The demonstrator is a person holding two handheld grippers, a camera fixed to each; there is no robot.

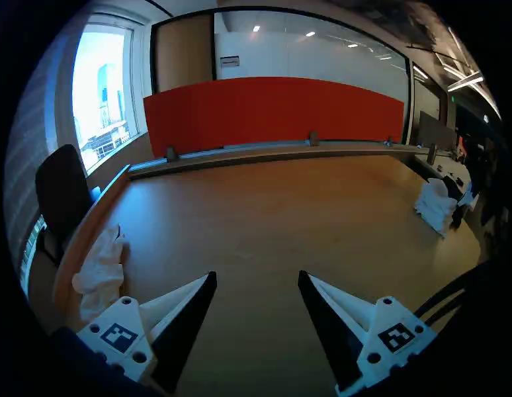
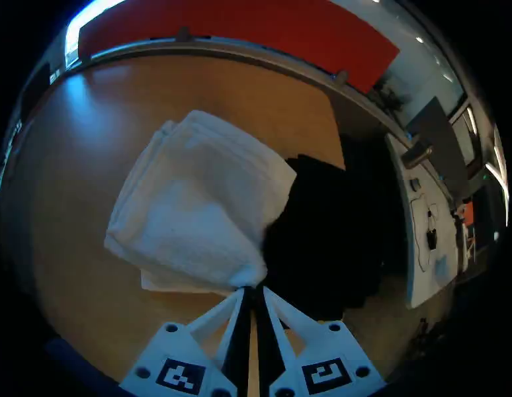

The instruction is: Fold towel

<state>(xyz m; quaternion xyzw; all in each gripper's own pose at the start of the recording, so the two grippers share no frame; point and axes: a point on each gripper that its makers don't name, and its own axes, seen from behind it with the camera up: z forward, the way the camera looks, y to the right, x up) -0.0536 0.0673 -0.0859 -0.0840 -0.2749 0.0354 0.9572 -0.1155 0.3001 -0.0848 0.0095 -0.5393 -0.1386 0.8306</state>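
"How was it laid out?"

"A broad wooden table (image 1: 289,218) ran up to a red divider (image 1: 276,112)."

"And the towel?"

"The white towel (image 2: 203,212) lay folded at the table's edge, beside a dark shape (image 2: 329,231). The right gripper (image 2: 255,291) had its fingers pinched on the near corner. The left gripper (image 1: 256,281) hovered over bare wood, fingers spread wide and holding nothing. A crumpled cloth (image 1: 100,271) lay by the left edge."

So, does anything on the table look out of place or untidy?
Yes. A white cloth lies crumpled at the edge of the table, by the black chair, not folded. The folded towel that the right gripper pinches by one corner looks neat.
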